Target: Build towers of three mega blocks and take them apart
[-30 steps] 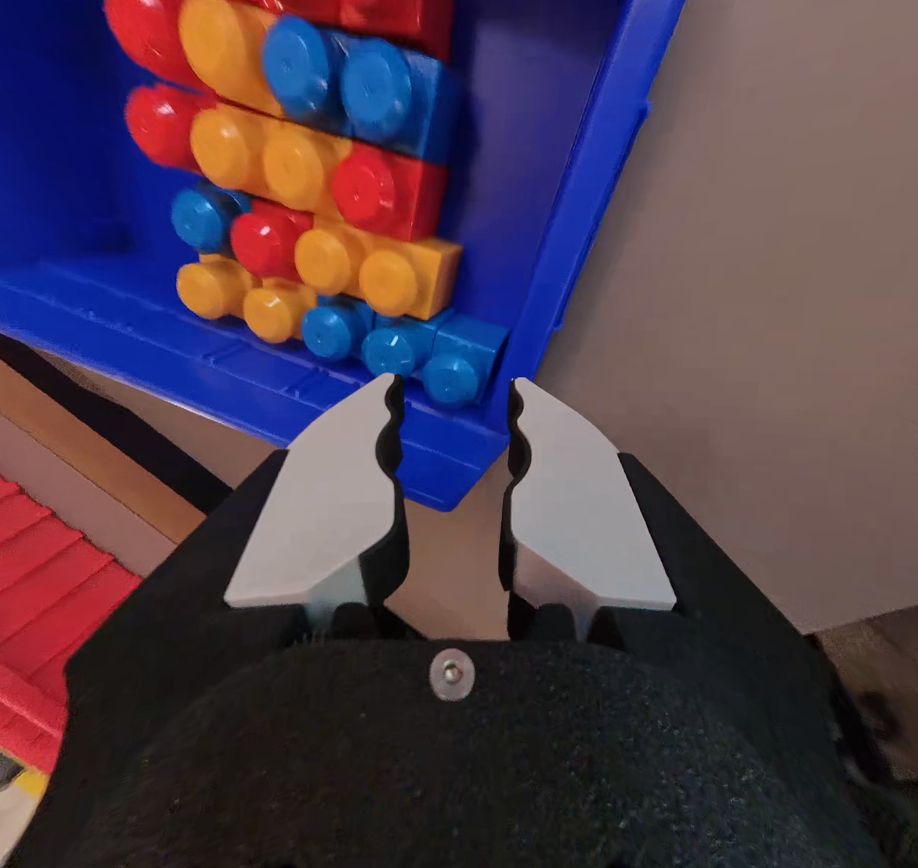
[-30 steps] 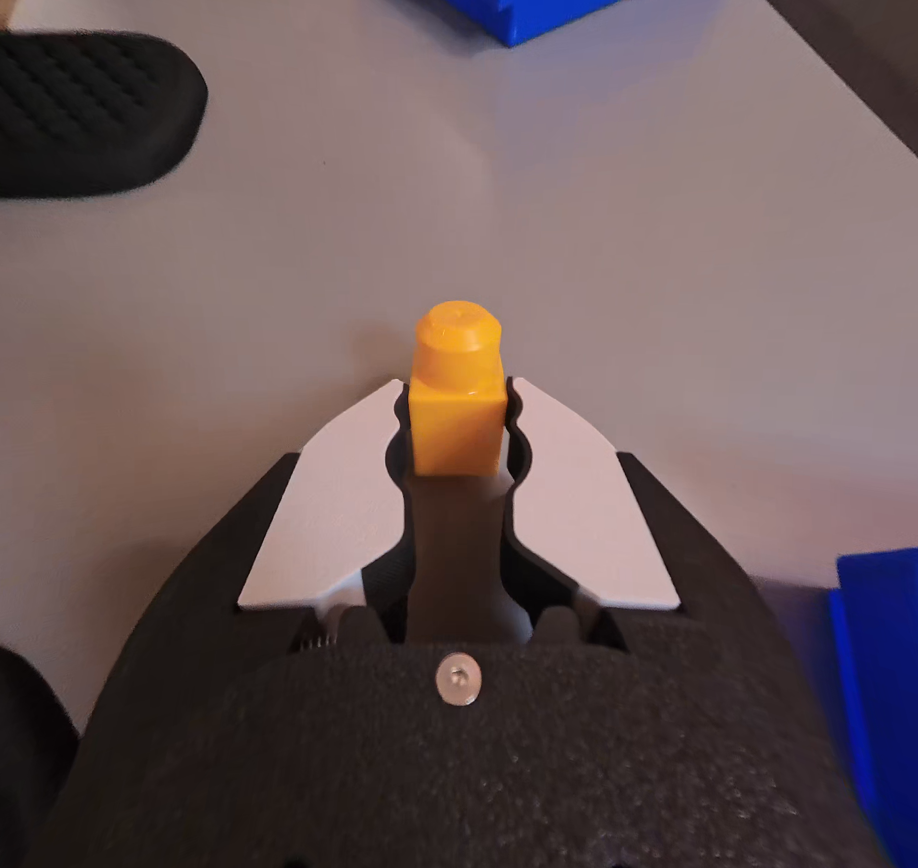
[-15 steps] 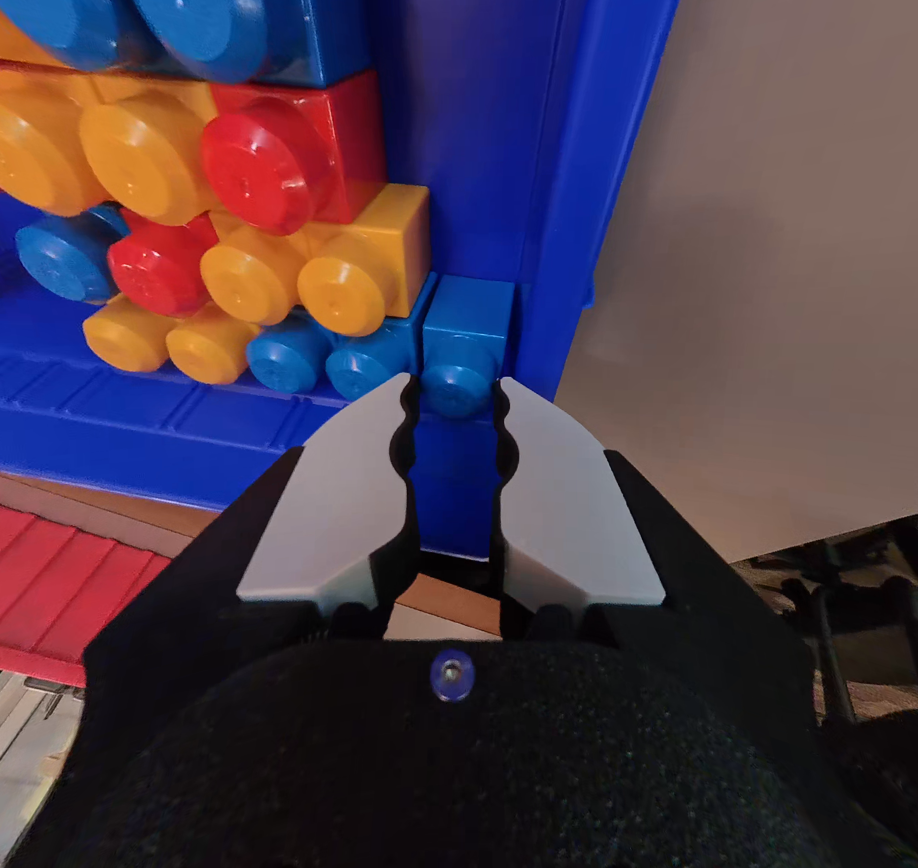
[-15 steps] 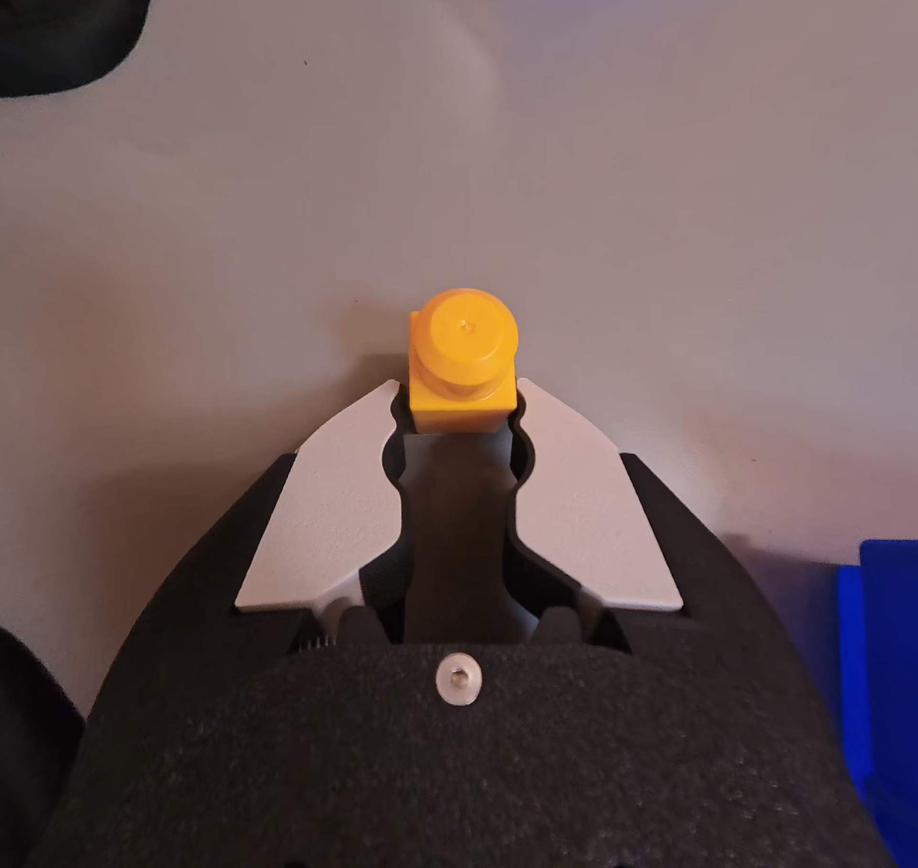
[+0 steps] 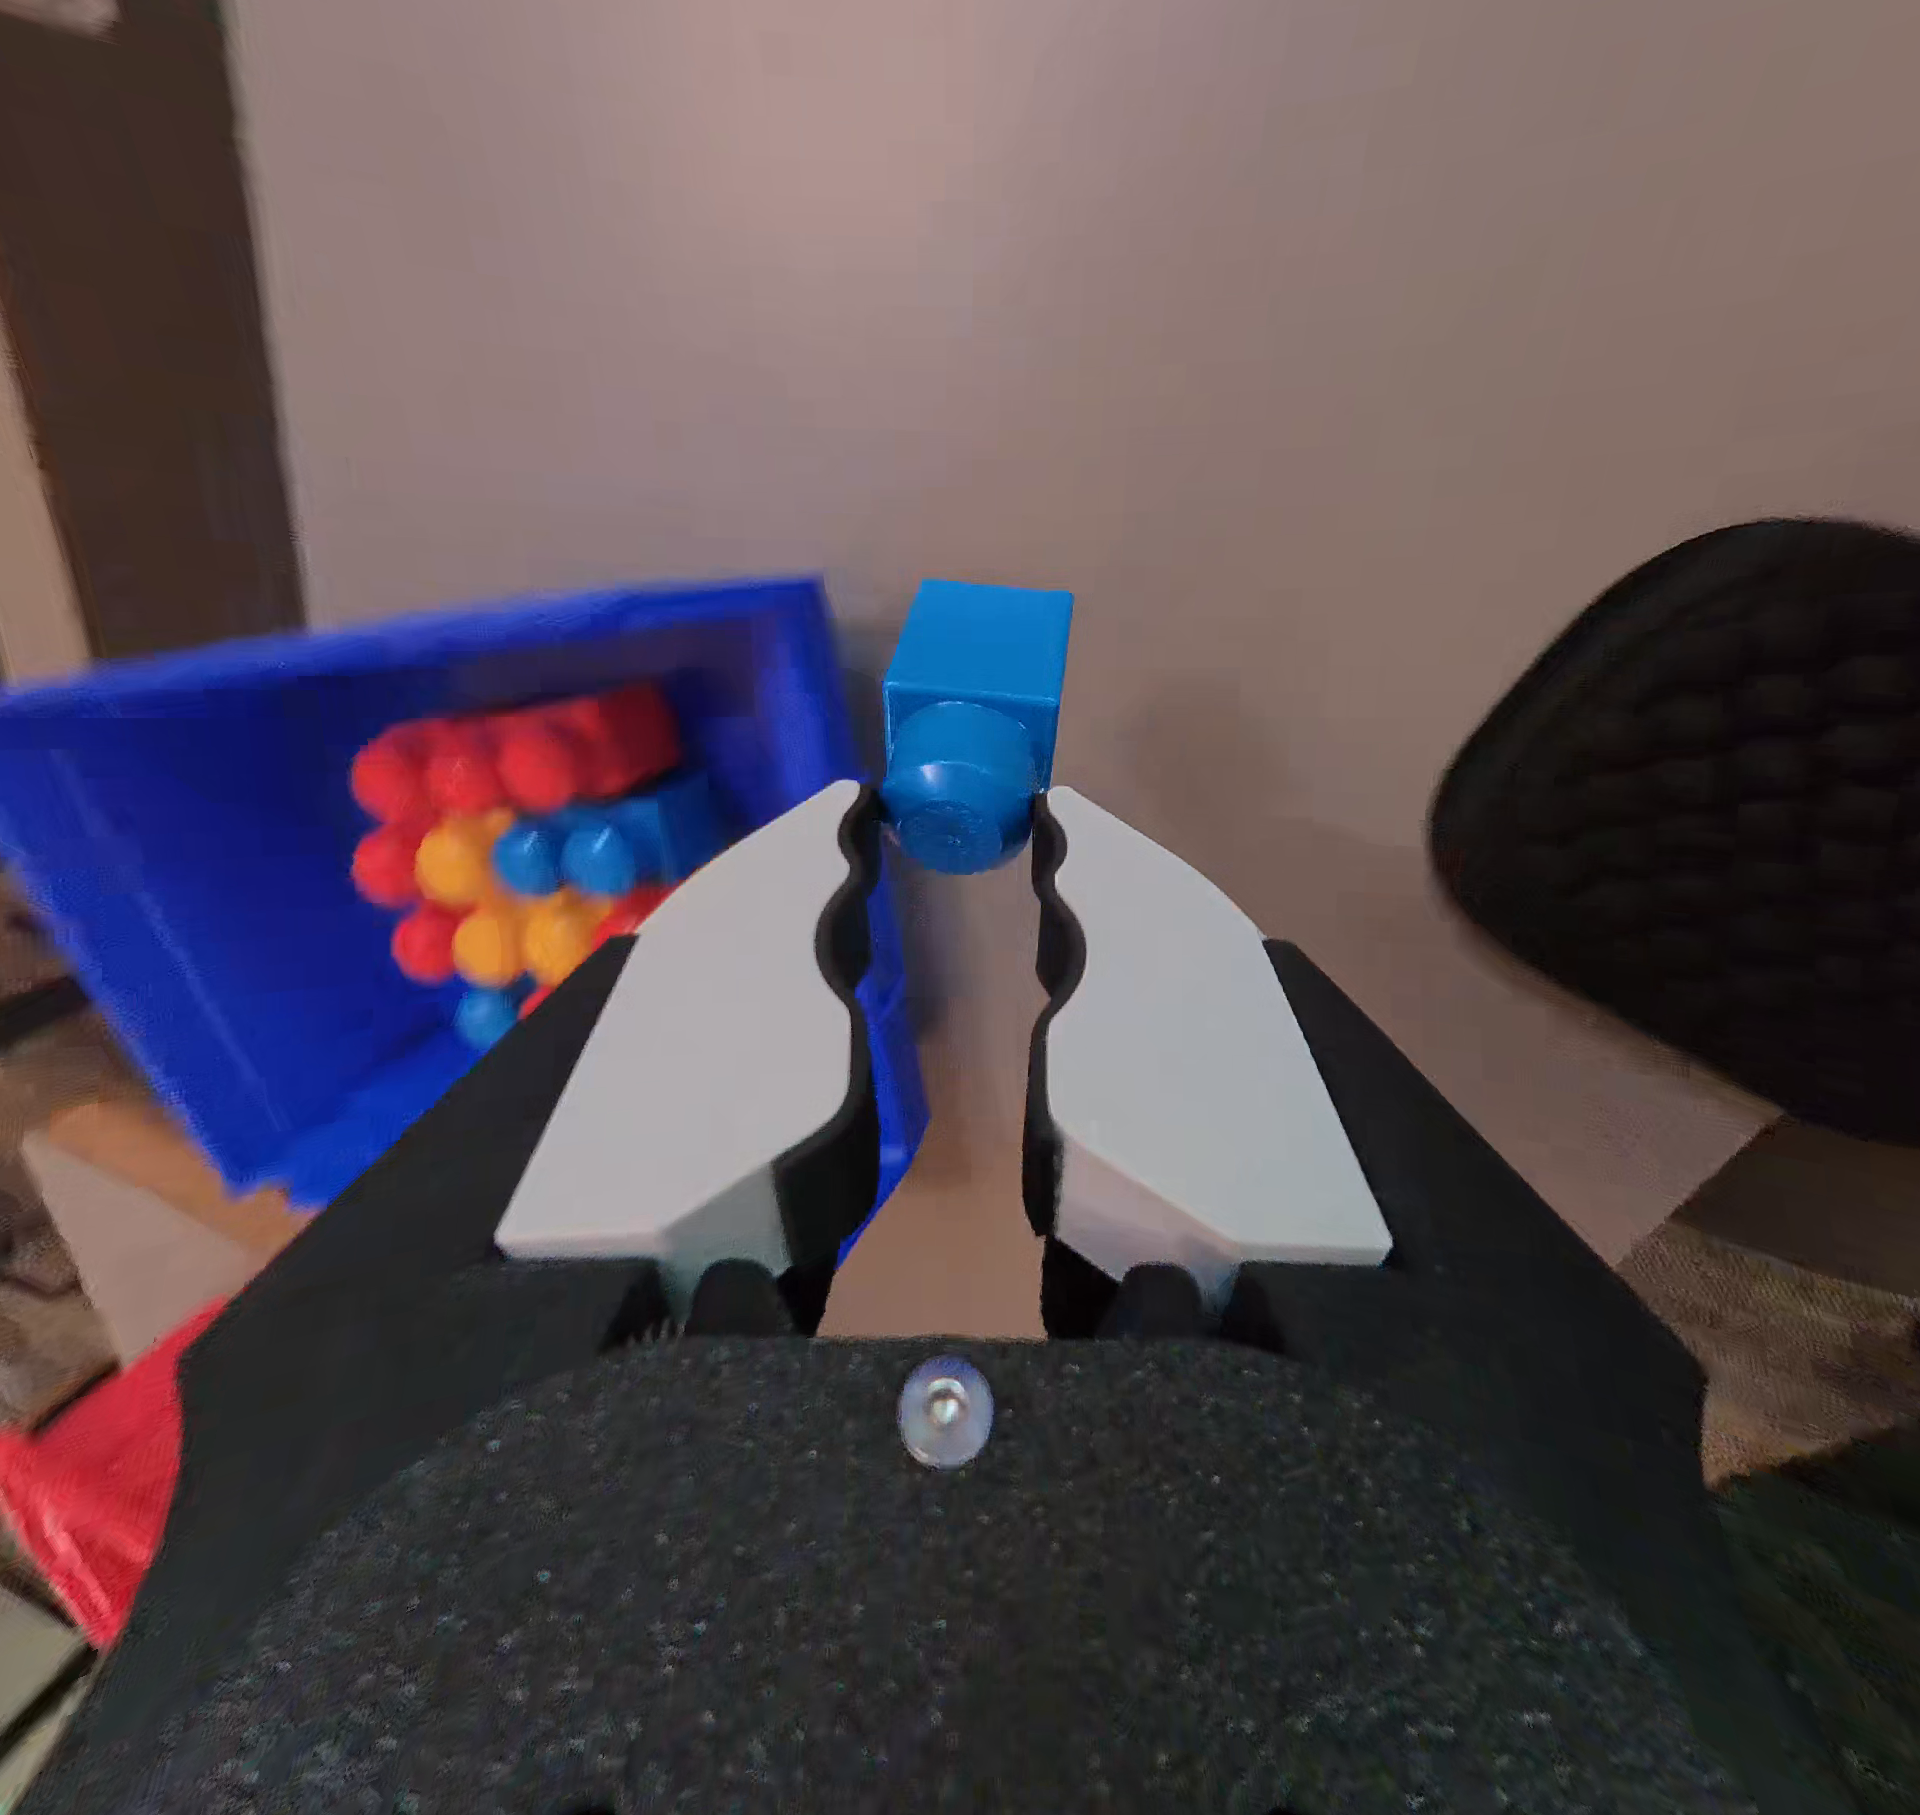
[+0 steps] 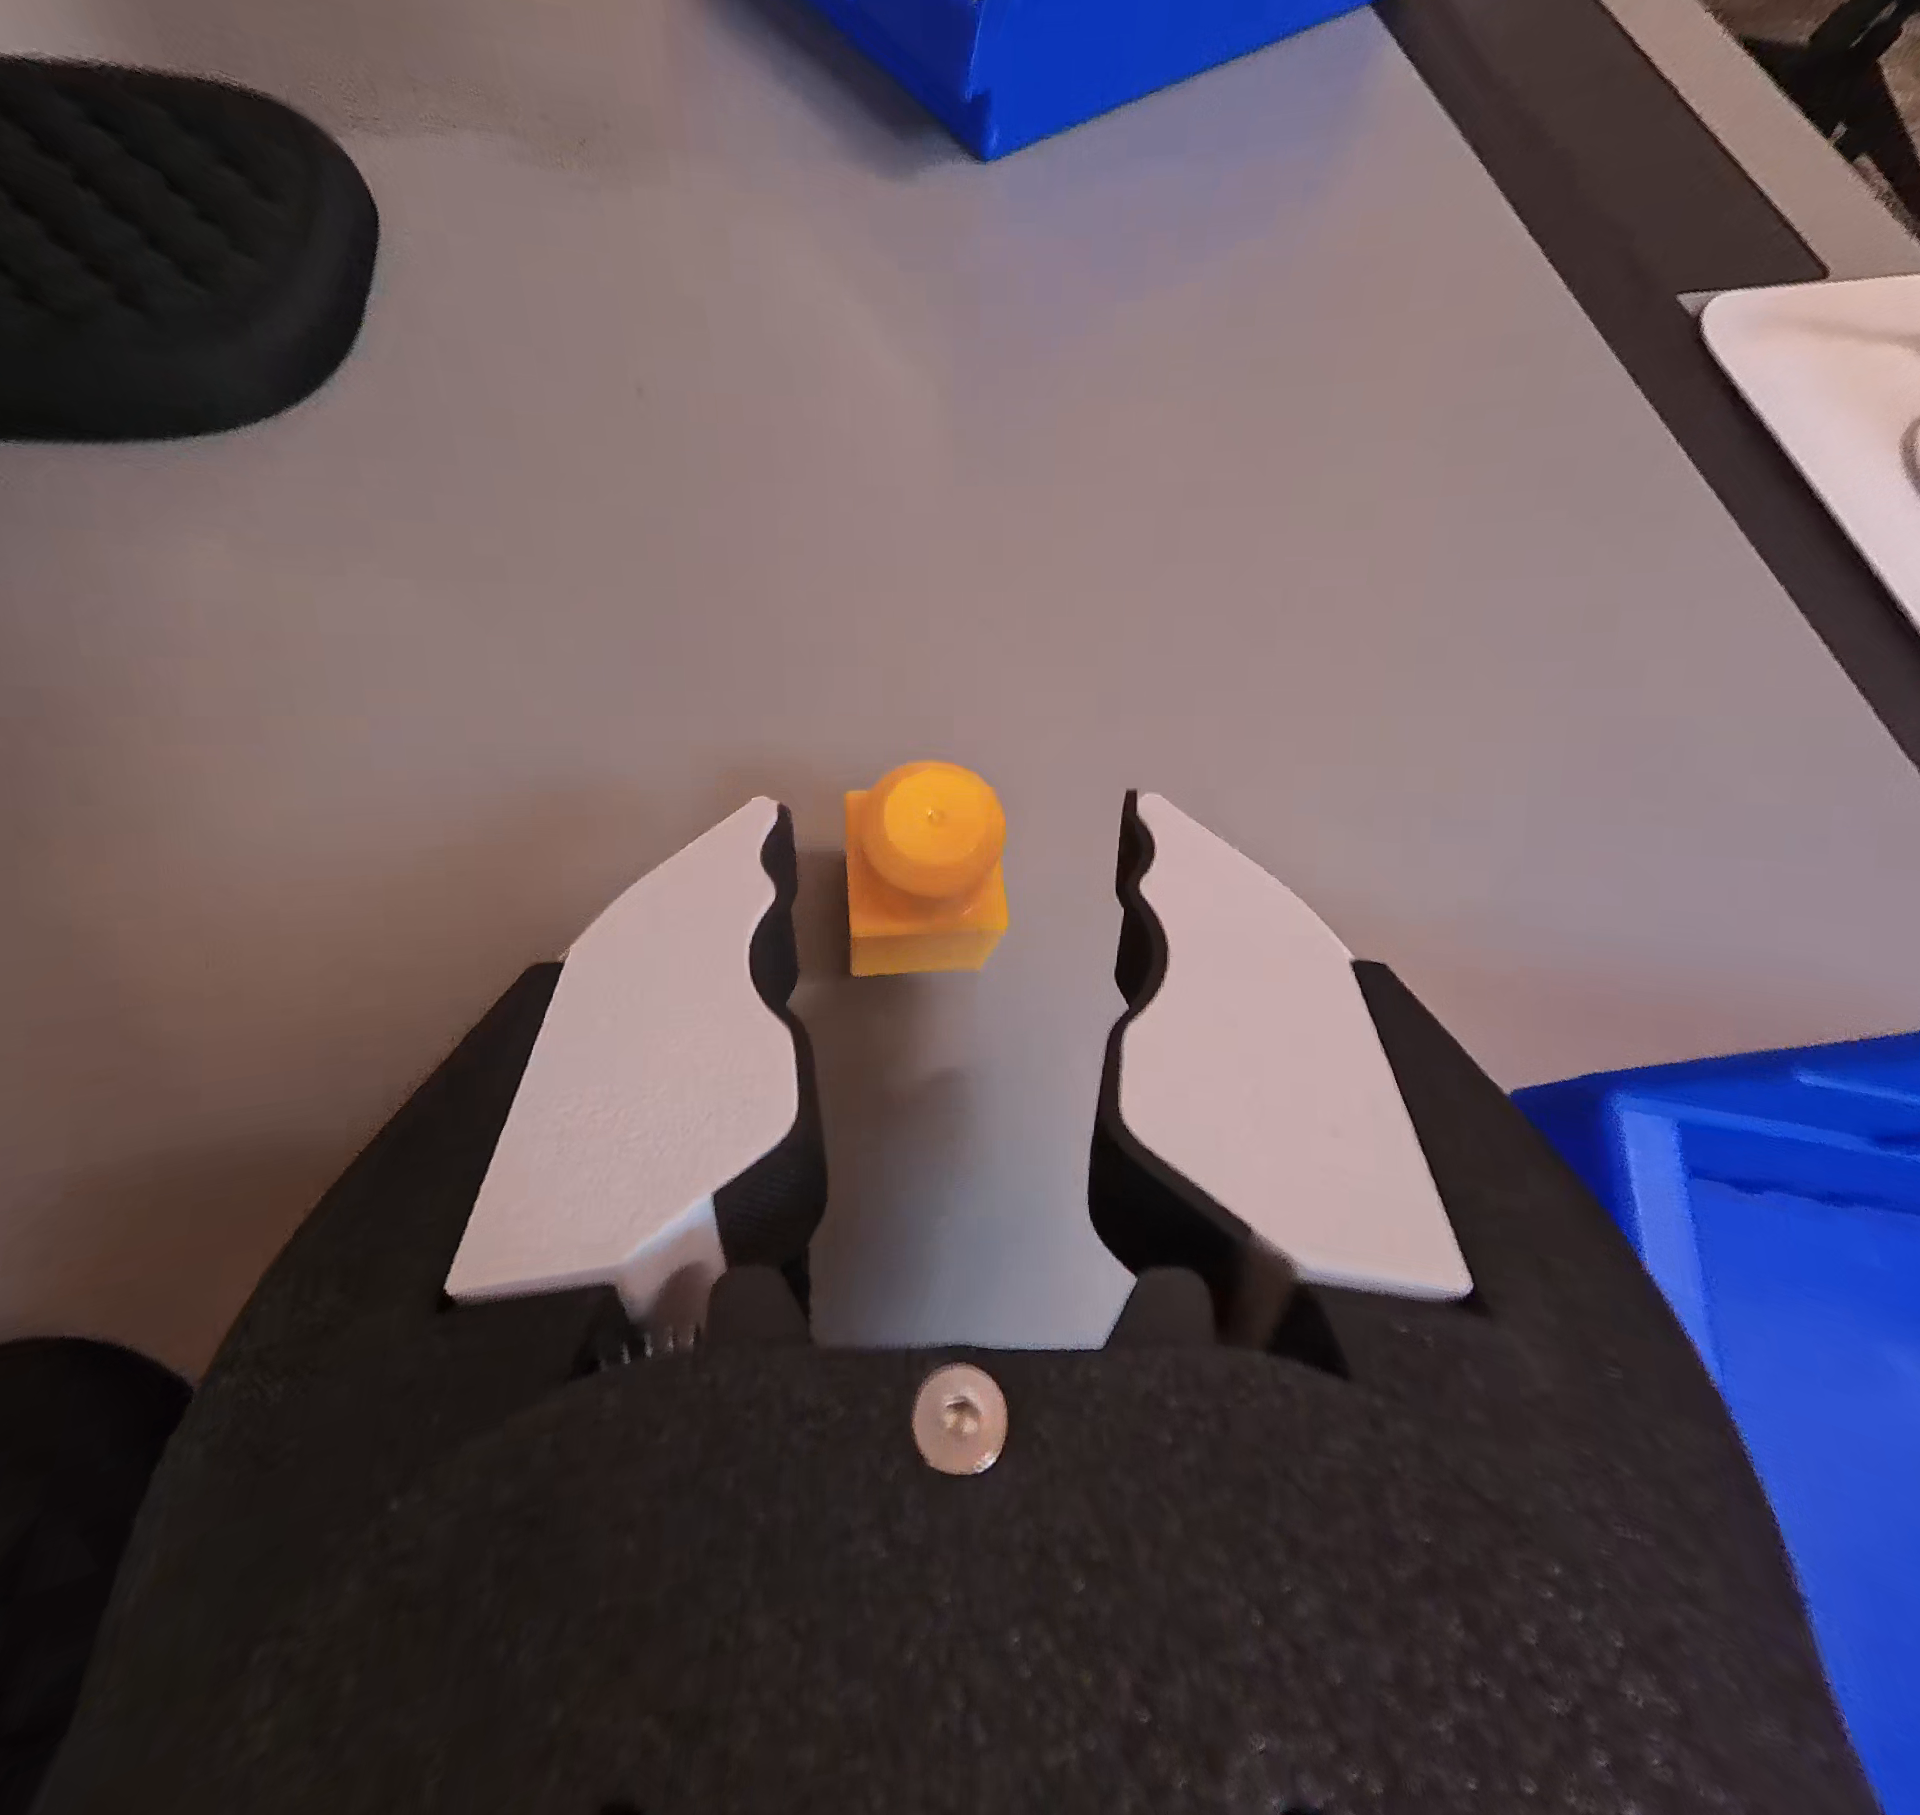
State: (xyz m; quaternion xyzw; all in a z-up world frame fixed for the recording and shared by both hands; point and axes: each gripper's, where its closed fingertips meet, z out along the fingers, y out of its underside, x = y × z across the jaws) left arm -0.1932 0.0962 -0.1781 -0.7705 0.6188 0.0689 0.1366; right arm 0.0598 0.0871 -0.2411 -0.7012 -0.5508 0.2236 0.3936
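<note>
L view: left gripper (image 5: pixel 954 799) pinching blue block (image 5: pixel 977 695) by its stud, aloft beside blue bin (image 5: pixel 187 892).
R view: right gripper (image 6: pixel 954 820) spread wide; orange block (image 6: pixel 925 892) upright on table (image 6: pixel 935 477), btwn tips, untouched.

Smooth plastic orange block (image 6: pixel 925 892), matt table (image 6: pixel 935 518)

L tongs (image 5: pixel 956 809) nearly closed, tips pinching the stud of a blue block (image 5: pixel 977 685), w/ the block's body sticking out past the tips. R tongs (image 6: pixel 951 830) spread wide, pointing down at the worktop (image 6: pixel 935 518), holding nothing; the fingers (image 6: pixel 665 1017) flank a yellow block (image 6: pixel 925 892) w/o touching it.
</note>
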